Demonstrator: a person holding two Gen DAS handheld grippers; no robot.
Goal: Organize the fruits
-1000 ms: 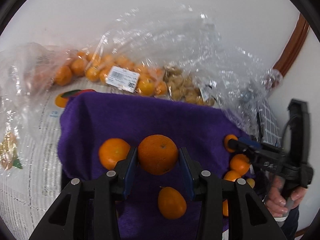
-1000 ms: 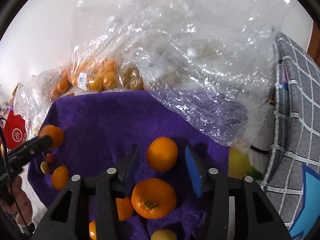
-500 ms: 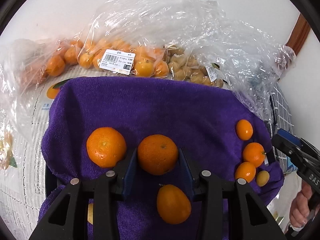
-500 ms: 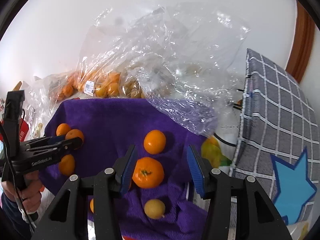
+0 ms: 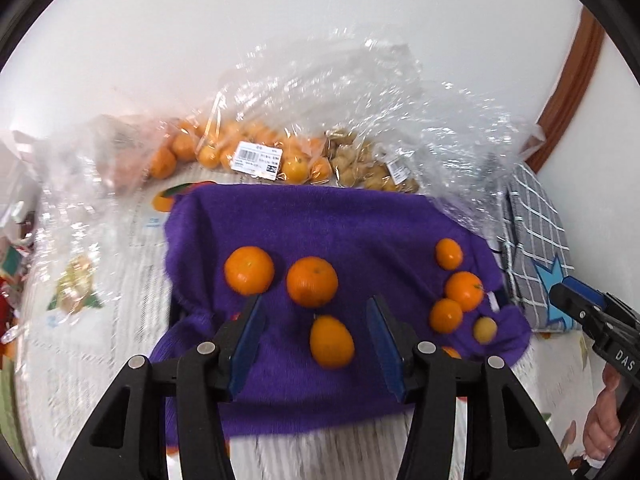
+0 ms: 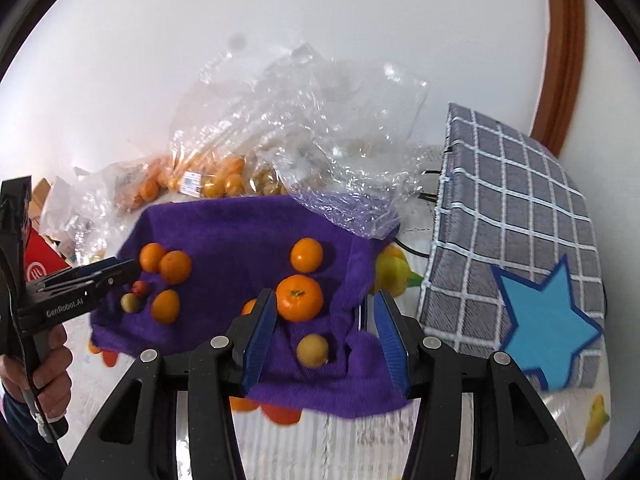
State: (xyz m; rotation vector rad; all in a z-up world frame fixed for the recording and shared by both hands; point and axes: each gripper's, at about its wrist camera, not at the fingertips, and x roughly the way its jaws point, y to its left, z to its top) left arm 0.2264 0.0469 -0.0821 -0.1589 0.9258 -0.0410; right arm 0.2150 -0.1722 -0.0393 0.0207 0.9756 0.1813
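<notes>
— Obscured items?
— Left wrist view blurred by motion. Bagged fruit (image 5: 256,156) at upper centre, half lost behind crinkled plastic; one orange piece (image 6: 249,306) in the right wrist view mostly hidden behind a blue pad.

— Claws?
— Left gripper (image 5: 316,340) spread wide, empty, touching nothing. Right gripper (image 6: 324,336) likewise wide, hovering over the purple towel (image 5: 320,216), gripping nothing.

— Change from a half-second earlier?
— Released: the orange (image 5: 312,281) formerly pinched between the left pads now resting on the towel at centre frame, beside another orange (image 5: 249,270).
</notes>
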